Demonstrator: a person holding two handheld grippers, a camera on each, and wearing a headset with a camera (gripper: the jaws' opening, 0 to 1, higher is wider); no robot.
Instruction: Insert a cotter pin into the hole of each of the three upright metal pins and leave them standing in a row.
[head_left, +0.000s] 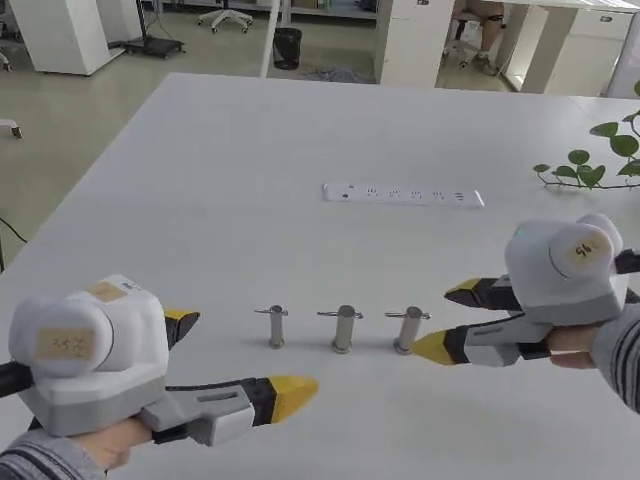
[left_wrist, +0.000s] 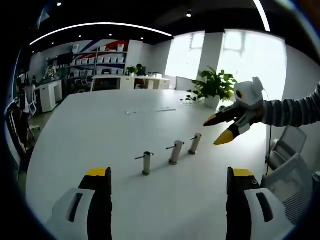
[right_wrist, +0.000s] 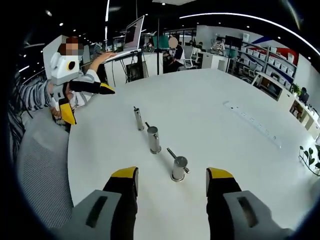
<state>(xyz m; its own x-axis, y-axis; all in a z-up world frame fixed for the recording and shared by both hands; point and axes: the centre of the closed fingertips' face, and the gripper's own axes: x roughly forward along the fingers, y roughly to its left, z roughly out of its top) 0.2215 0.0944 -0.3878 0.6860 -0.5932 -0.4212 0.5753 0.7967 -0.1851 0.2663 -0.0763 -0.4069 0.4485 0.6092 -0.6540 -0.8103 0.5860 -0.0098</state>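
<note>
My left gripper (head_left: 243, 352) hangs nearest me, left of the middle pin (head_left: 343, 329) and closer in, with its jaws spread wide and holding nothing. My right gripper (head_left: 438, 318) is to the right of the middle pin. Its jaws are also apart and empty, and the lower yellow tip is near the right pin (head_left: 408, 330) but not touching it. Three pins stand upright in a row on the white bench (head_left: 200, 200), with the left pin (head_left: 276, 327) and the right pin on either side of the middle pin. Each has a cotter pin (head_left: 338, 314) through the hole near its top. Beyond the middle pin lies a power strip (head_left: 403, 195), and farther right is a plant (head_left: 595, 165).
</note>
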